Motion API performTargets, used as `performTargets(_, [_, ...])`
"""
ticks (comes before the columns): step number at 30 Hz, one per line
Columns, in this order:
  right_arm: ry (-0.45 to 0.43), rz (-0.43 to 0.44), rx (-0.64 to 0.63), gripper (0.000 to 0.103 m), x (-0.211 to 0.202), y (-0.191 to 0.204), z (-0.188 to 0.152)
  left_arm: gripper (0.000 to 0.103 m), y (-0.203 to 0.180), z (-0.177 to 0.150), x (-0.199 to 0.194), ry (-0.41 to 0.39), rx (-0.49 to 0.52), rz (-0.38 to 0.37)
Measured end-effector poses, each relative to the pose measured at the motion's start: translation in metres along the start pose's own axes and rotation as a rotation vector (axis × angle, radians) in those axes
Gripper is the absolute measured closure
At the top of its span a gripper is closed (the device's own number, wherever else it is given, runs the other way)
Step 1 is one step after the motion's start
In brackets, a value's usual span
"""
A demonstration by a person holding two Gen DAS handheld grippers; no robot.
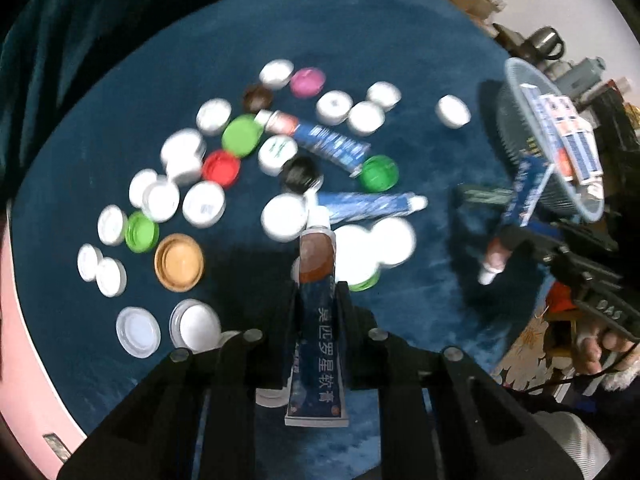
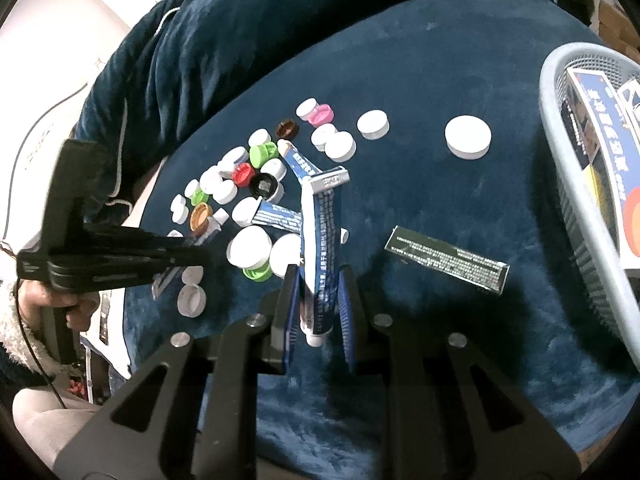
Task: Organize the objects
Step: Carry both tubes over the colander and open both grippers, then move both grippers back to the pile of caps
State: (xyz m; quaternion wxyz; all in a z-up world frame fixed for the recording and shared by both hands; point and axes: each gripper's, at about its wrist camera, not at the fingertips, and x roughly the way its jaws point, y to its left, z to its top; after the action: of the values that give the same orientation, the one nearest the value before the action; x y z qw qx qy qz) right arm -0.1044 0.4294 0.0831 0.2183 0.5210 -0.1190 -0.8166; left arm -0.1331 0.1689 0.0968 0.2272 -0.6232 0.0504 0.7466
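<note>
My left gripper point(image 1: 320, 300) is shut on a blue ointment tube point(image 1: 318, 344) with a brown neck, its white cap pointing away over the pile. My right gripper point(image 2: 319, 280) is shut on a blue-and-white tube point(image 2: 320, 240), whose cap end faces the camera. In the left wrist view the right gripper point(image 1: 520, 240) hangs that tube point(image 1: 524, 196) cap-down beside the basket point(image 1: 516, 76). Two more tubes point(image 1: 332, 144) point(image 1: 372, 204) lie among several loose bottle caps point(image 1: 204, 204) on the dark blue cloth point(image 1: 400, 60).
The grey-blue slatted basket point(image 2: 560, 140) holds several medicine boxes point(image 2: 600, 148) at the right. A flat black box point(image 2: 446, 264) lies on the cloth near it. One white cap point(image 2: 468, 136) sits apart. A person's hand point(image 2: 76, 312) holds the left gripper point(image 2: 192, 256).
</note>
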Motion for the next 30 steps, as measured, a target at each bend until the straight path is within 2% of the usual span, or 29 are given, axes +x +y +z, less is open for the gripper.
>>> performTargets(3, [-0.023,0.006,0.005,0.084,-0.012,-0.002,0.001,0.086,-0.021,0.01,-0.019,-0.037,0.044,-0.011])
performTargets(8, [-0.079,-0.017,0.028,0.084,-0.044,-0.014,0.007,0.086,-0.074,0.042,-0.039,-0.096,0.125,-0.071])
performTargets(15, [-0.198,-0.12,0.106,0.084,-0.115,-0.055,0.02,0.086,-0.164,0.102,-0.067,-0.191,0.188,-0.232])
performTargets(20, [-0.273,-0.221,0.19,0.084,-0.164,-0.093,0.02,0.086,-0.215,0.125,-0.059,-0.203,0.184,-0.325])
performTargets(23, [-0.274,-0.32,0.255,0.084,-0.185,-0.119,0.016,0.086,-0.242,0.13,-0.046,-0.197,0.172,-0.368])
performTargets(27, [-0.223,-0.461,0.349,0.084,-0.197,-0.145,0.012,0.086,-0.265,0.134,-0.021,-0.178,0.116,-0.432])
performTargets(30, [-0.18,-0.506,0.391,0.081,-0.194,-0.162,0.009,0.086,-0.274,0.136,0.0,-0.162,0.064,-0.486])
